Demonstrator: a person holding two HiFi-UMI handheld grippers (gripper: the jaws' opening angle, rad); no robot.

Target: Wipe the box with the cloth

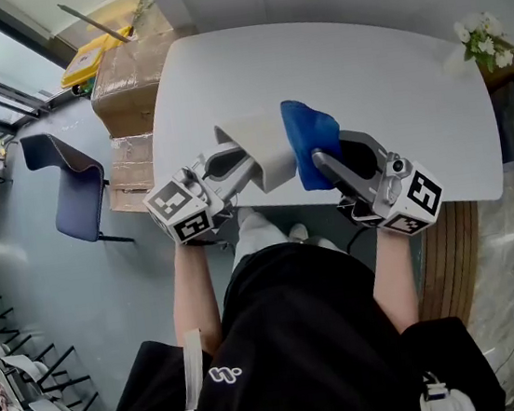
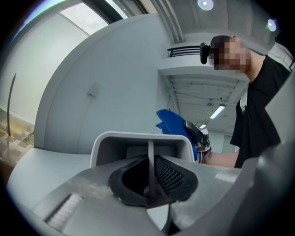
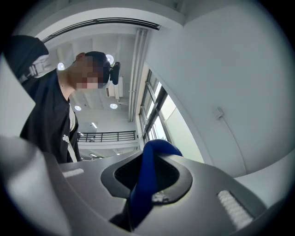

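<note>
Over the table (image 1: 392, 88), the apparently light, stiff box (image 1: 263, 147) is being pinched by one thin wall in the left gripper (image 2: 150, 182), while the soft cloth (image 1: 310, 146) is being clamped beside it in the right gripper (image 3: 146, 184).

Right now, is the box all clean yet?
Done: the left gripper is shut on a wall of the pale grey open box, and the right gripper is shut on the blue cloth. In hand: the cloth seems to press against the box's side. Left: the wiping itself; no cleaned patch shows.
</note>
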